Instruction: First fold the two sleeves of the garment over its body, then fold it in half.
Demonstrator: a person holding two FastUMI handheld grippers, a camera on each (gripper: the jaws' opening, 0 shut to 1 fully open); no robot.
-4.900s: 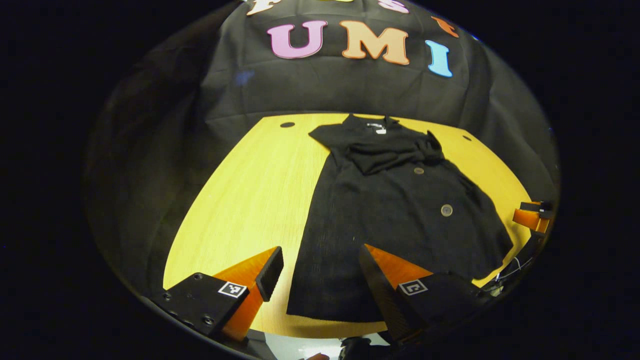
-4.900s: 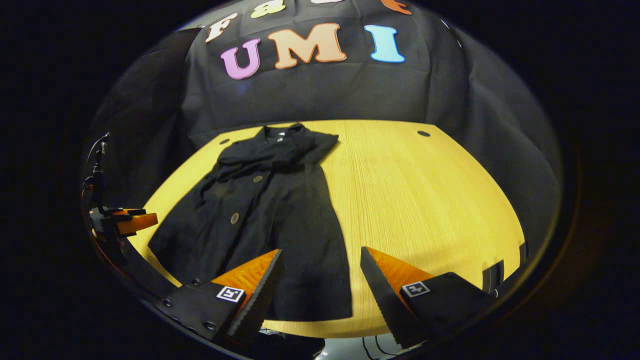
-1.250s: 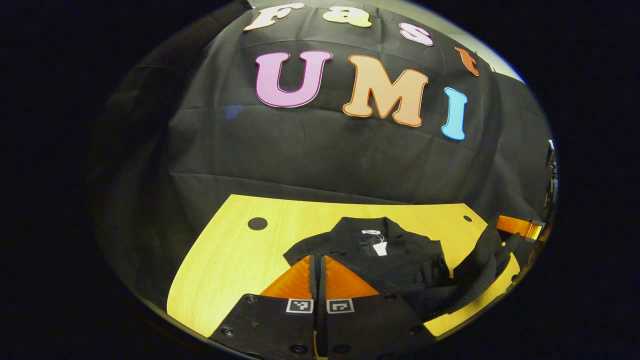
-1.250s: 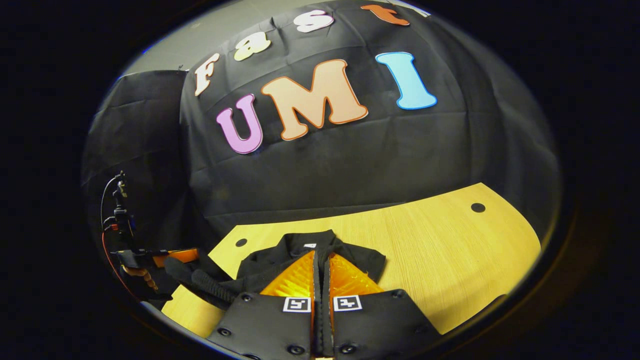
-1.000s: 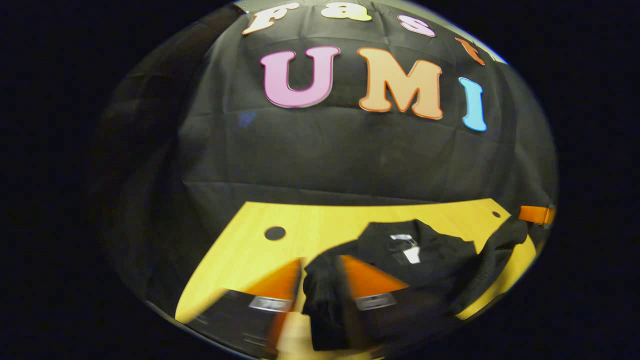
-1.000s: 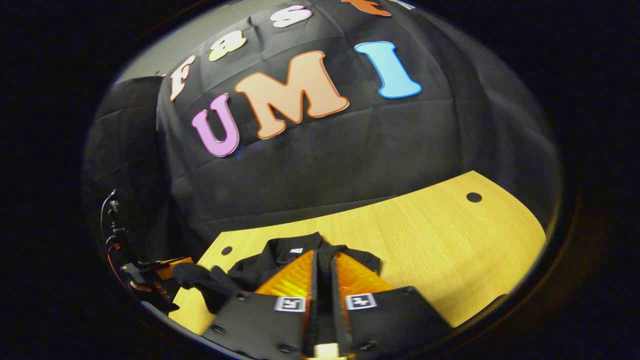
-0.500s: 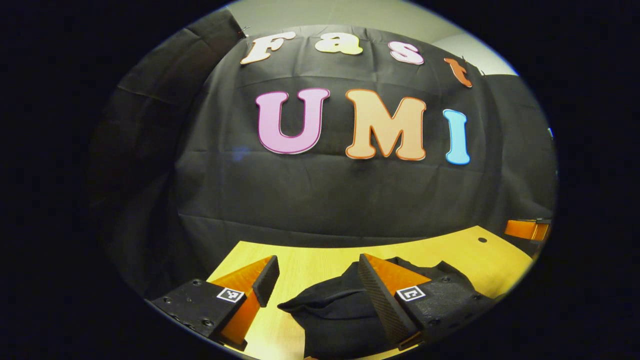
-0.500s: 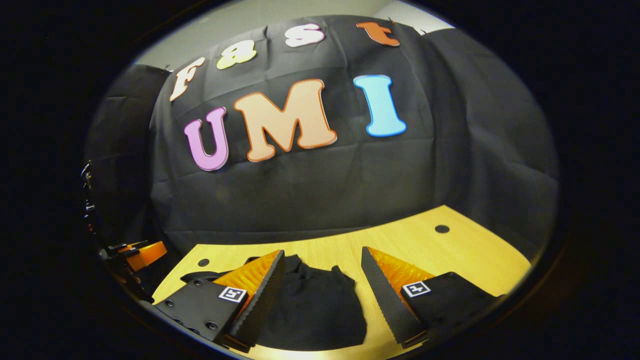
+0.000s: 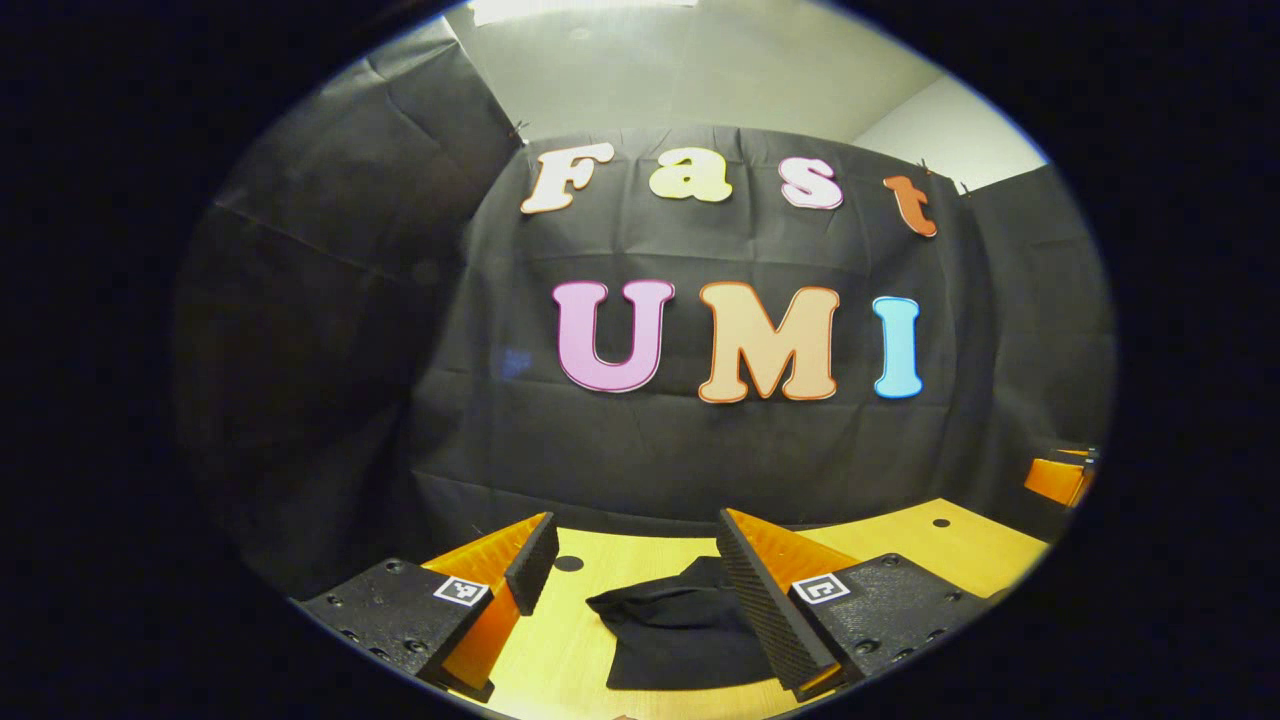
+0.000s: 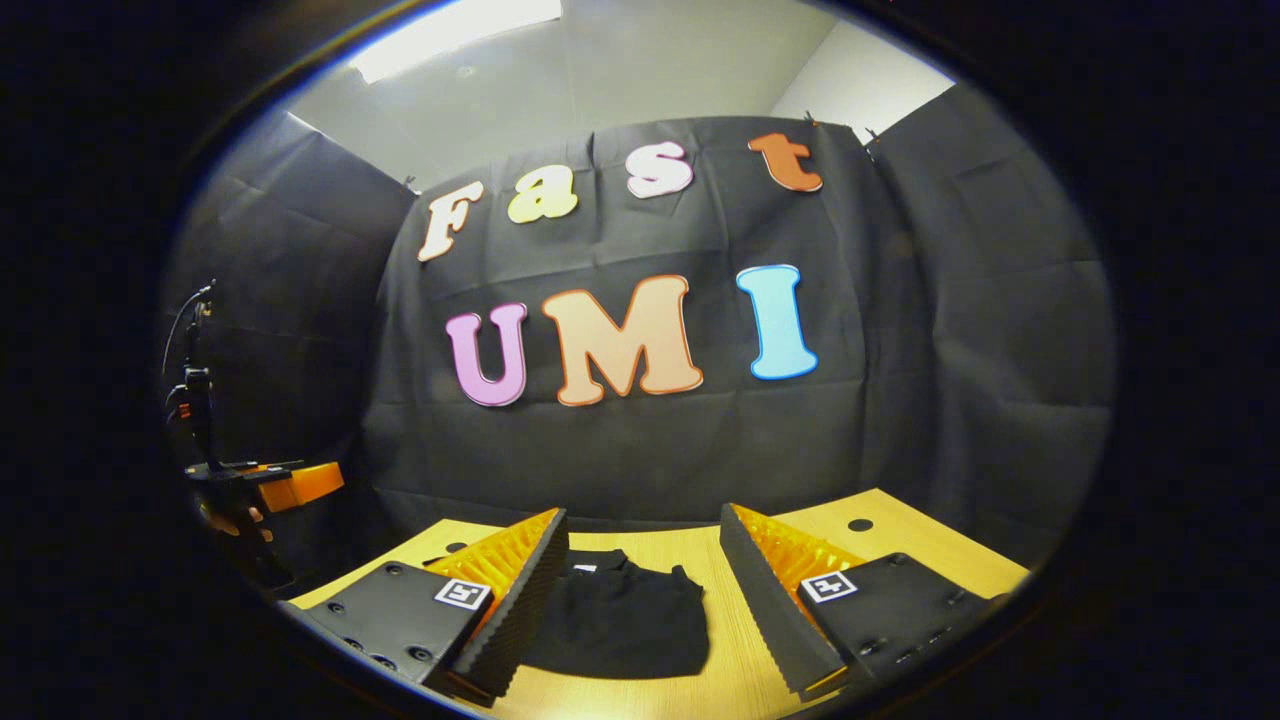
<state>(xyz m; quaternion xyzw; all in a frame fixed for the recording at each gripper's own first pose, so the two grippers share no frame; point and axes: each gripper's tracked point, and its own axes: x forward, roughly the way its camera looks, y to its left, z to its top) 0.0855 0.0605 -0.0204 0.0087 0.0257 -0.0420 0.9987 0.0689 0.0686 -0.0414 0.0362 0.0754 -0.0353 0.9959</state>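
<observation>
The black garment (image 9: 680, 630) lies folded into a compact bundle on the yellow wooden table (image 9: 920, 545). In the left gripper view my left gripper (image 9: 635, 545) is open above it, the bundle showing between its fingers with nothing held. The right gripper view shows the same garment (image 10: 620, 615) flat on the table (image 10: 890, 545), its collar at the far end. My right gripper (image 10: 645, 535) is open above it and apart from the cloth. The left gripper (image 10: 285, 480) also appears farther off at the left edge of that view, and the right gripper (image 9: 1060, 475) at the right edge of the left gripper view.
The black cloth wall (image 9: 700, 450) rises just behind the table's far edge. Small round holes (image 9: 568, 563) mark the tabletop near its back corners. A cable (image 10: 190, 330) hangs by the left gripper at the left of the right gripper view.
Both grippers opened and let go of the garment, then rose and drew back. The garment, carried over itself a second ago, now rests folded in half on the table.
</observation>
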